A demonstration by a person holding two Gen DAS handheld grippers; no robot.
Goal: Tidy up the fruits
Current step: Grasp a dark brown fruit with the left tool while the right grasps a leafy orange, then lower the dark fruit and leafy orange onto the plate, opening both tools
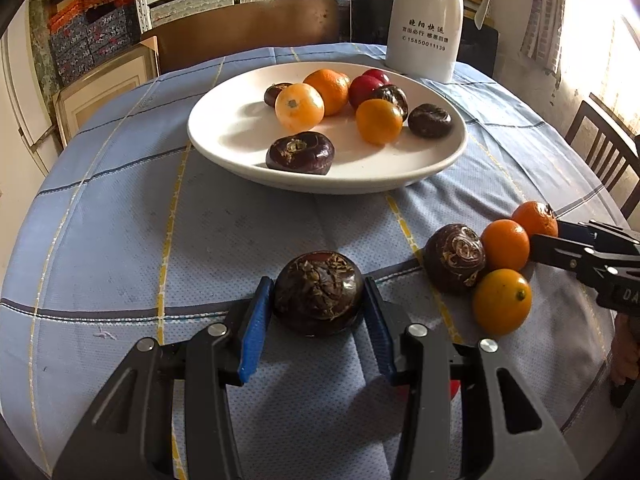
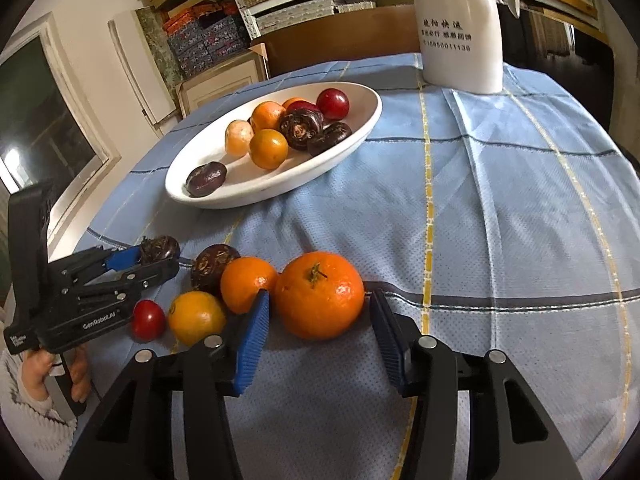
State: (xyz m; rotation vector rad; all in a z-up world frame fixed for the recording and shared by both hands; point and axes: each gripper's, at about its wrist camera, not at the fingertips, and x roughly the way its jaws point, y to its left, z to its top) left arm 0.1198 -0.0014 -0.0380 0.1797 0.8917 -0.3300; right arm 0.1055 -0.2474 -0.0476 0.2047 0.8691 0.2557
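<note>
Left gripper (image 1: 319, 296), lower centre, pads closed against 1 dark water chestnut (image 1: 319, 293) resting on the blue checked tablecloth (image 1: 120, 240); right gripper (image 2: 319, 300), lower centre, straddles 1 mandarin (image 2: 319, 295), left pad touching, right pad just clear; white plate (image 1: 224, 136) of fruit, upper centre, before a white flask (image 1: 426, 20)

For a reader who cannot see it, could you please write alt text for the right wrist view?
The right gripper brackets a large orange on a blue checked tablecloth. The left gripper holds a dark water chestnut; a white plate of fruit sits behind.
</note>
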